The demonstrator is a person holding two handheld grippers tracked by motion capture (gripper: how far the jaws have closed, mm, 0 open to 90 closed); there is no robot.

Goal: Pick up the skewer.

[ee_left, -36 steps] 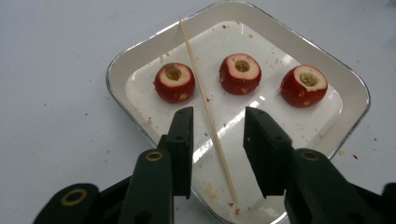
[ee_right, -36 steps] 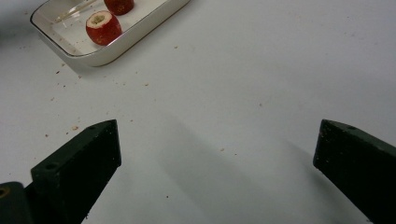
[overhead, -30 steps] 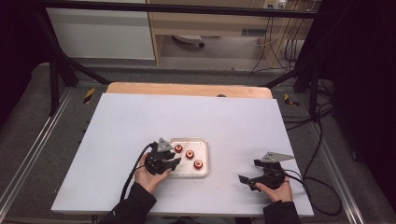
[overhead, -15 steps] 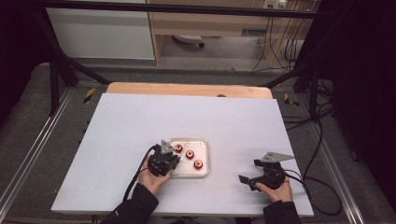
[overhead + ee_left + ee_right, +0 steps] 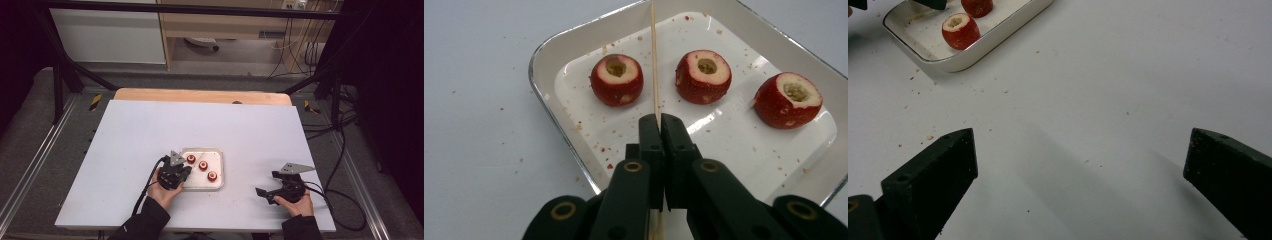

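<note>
Skewer (image 5: 654, 60) stands pinched between the closed jaws of the left gripper (image 5: 659, 122), above the tray (image 5: 544, 60); right gripper (image 5: 1080, 150) gapes wide, holding nothing, off the tray.

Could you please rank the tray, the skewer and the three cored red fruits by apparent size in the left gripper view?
1. tray
2. skewer, long but very thin
3. three fruits: alike; the right one looks slightly bigger, perhaps from nearness.
</note>
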